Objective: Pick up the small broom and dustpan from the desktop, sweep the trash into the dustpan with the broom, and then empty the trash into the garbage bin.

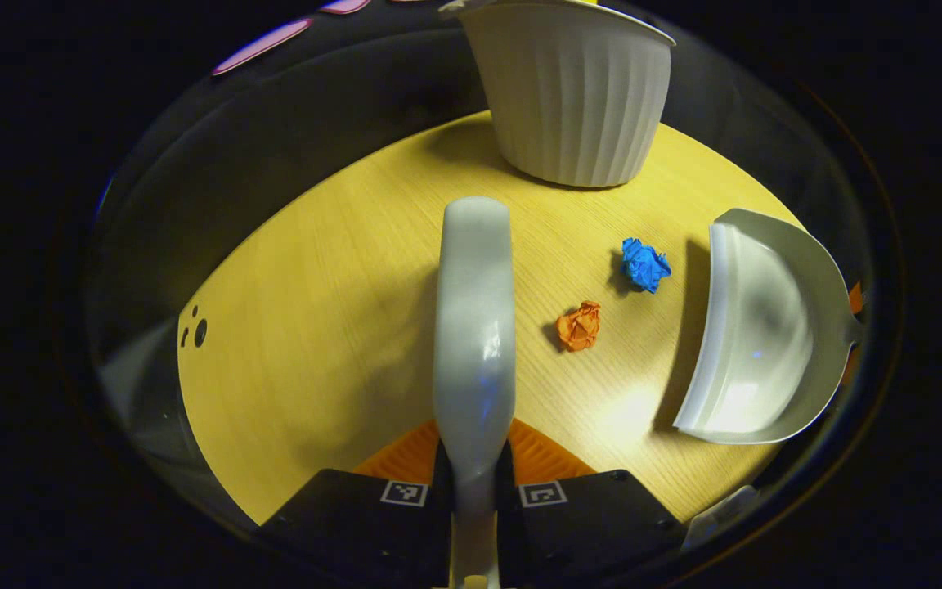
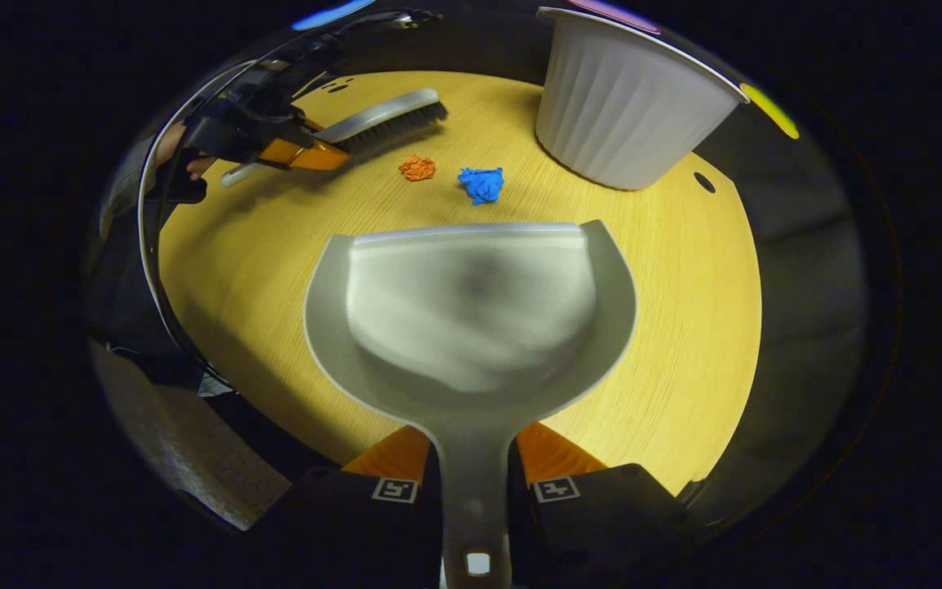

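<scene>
Two paper wads, orange (image 2: 417,168) and blue (image 2: 481,184), are lying on the worktop (image 2: 684,327) between broom (image 2: 389,119) and dustpan (image 2: 471,319), each tool's handle clamped between closed fingers, so pressing the pan's lip flat should be helping the sweep.

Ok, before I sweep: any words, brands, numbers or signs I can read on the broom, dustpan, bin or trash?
None readable.
Broom: plain back, no text.
Dustpan: no brand or number visible.
Garbage bin: plain ribbed wall, no label.
Orange paper ball and blue paper ball: no print visible.
Left gripper and right gripper: square coded markers by the fingers, patterns only, not words.
</scene>
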